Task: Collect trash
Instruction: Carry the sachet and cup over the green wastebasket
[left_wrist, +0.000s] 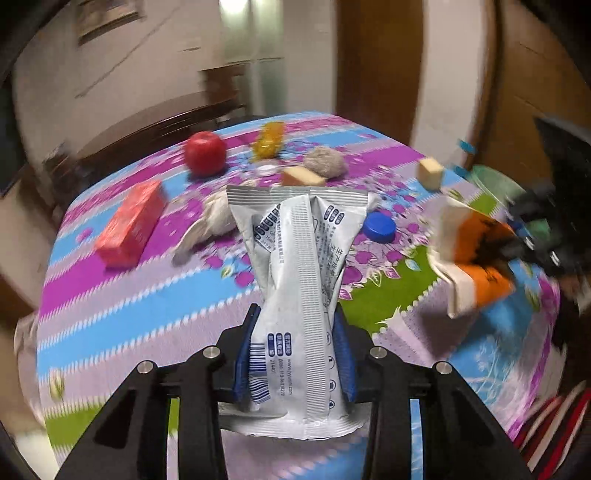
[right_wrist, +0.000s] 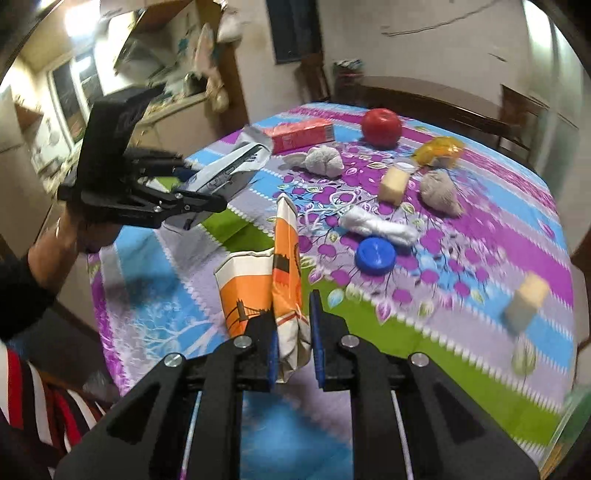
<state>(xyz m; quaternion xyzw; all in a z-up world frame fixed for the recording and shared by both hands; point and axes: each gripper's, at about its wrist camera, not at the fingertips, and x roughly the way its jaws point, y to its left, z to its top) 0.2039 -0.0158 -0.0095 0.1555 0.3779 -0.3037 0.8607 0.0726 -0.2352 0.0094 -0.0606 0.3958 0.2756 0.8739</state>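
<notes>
Currently carrying both pieces clear of table: left gripper clamped on silver wrapper, right gripper pinching orange-and-white wrapper between its fingers, keeping grips firm.

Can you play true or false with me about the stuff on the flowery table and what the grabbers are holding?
1. The left gripper holds a silver wrapper. True.
2. The right gripper is empty. False: it pinches an orange-and-white wrapper.
3. A red apple sits on the table. True.
4. The bottle cap is green. False: it is blue.
5. The red box is held up in the air. False: it lies on the table.
</notes>
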